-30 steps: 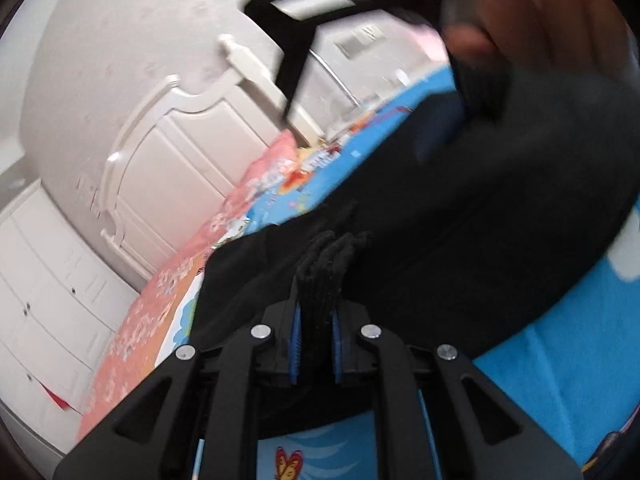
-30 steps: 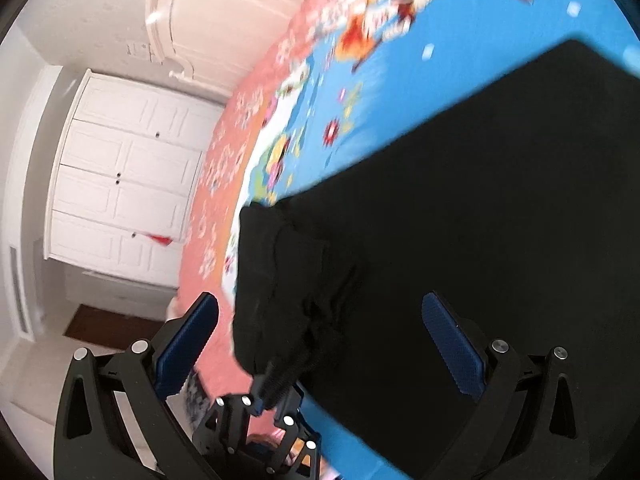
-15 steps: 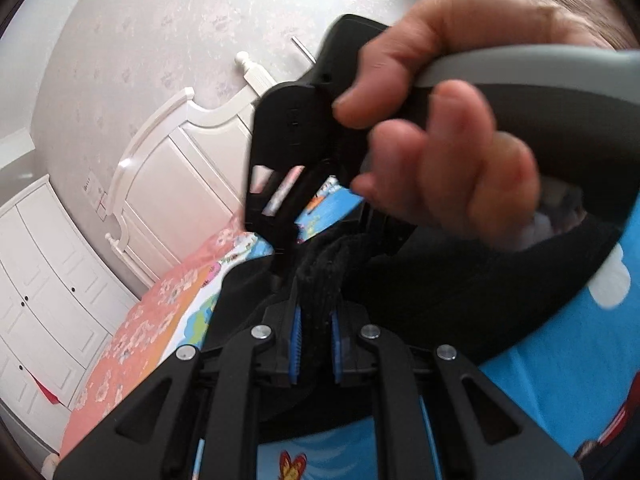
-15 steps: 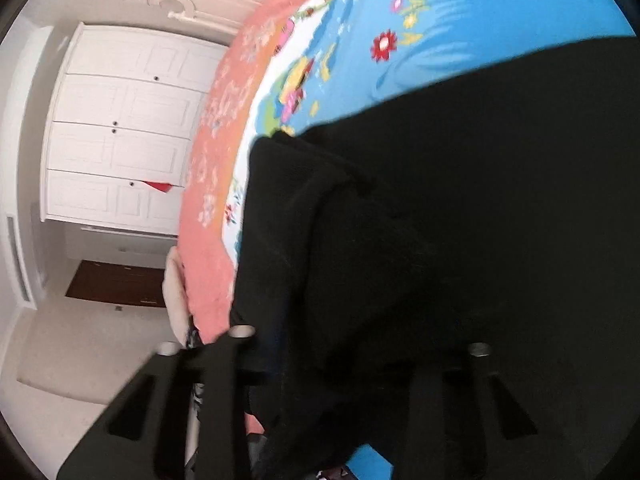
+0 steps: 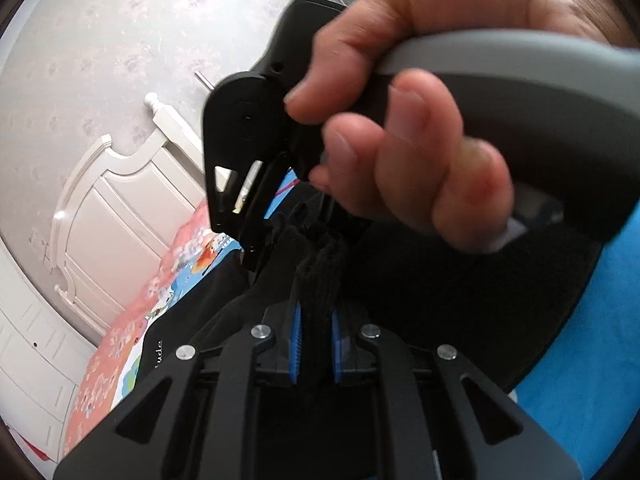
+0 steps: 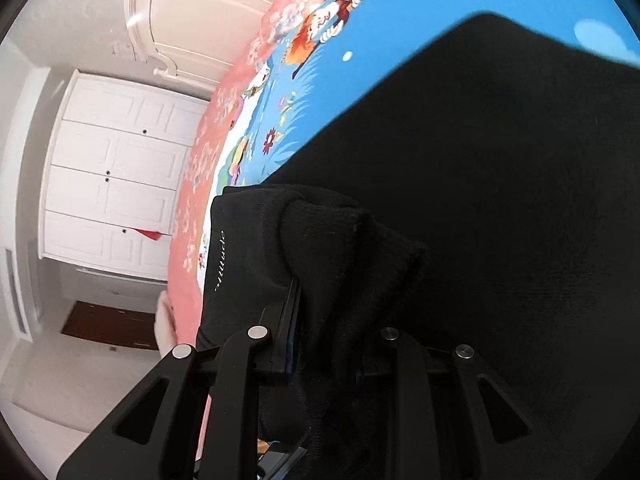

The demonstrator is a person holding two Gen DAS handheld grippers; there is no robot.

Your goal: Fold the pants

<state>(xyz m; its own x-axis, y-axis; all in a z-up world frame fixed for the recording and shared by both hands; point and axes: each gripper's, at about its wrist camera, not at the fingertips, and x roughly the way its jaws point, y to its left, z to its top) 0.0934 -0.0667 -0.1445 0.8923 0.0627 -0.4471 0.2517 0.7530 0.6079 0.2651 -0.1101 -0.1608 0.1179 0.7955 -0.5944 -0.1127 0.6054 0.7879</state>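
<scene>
The black pants (image 6: 480, 184) lie spread over a bright blue cartoon bedsheet (image 6: 360, 40). My left gripper (image 5: 315, 304) is shut on a bunched ribbed edge of the pants (image 5: 320, 264), its blue pads (image 5: 296, 344) pressing the cloth from both sides. Right in front of it, a person's hand (image 5: 400, 128) grips the handle of the other tool, filling the upper right of the left wrist view. My right gripper (image 6: 328, 320) is shut on a thick fold of the same black fabric (image 6: 344, 248), which drapes over and hides its fingertips.
A white headboard (image 5: 132, 200) stands behind the bed, and white wardrobe doors (image 6: 112, 176) line the wall past the pink bed edge (image 6: 192, 208). Light floor (image 6: 52, 392) lies beside the bed. The sheet (image 5: 592, 360) shows blue at the right of the pants.
The right gripper went from wide open above the pants to shut on a fold of them. The hand and the right tool came close in front of the left gripper, which stayed shut on the cloth.
</scene>
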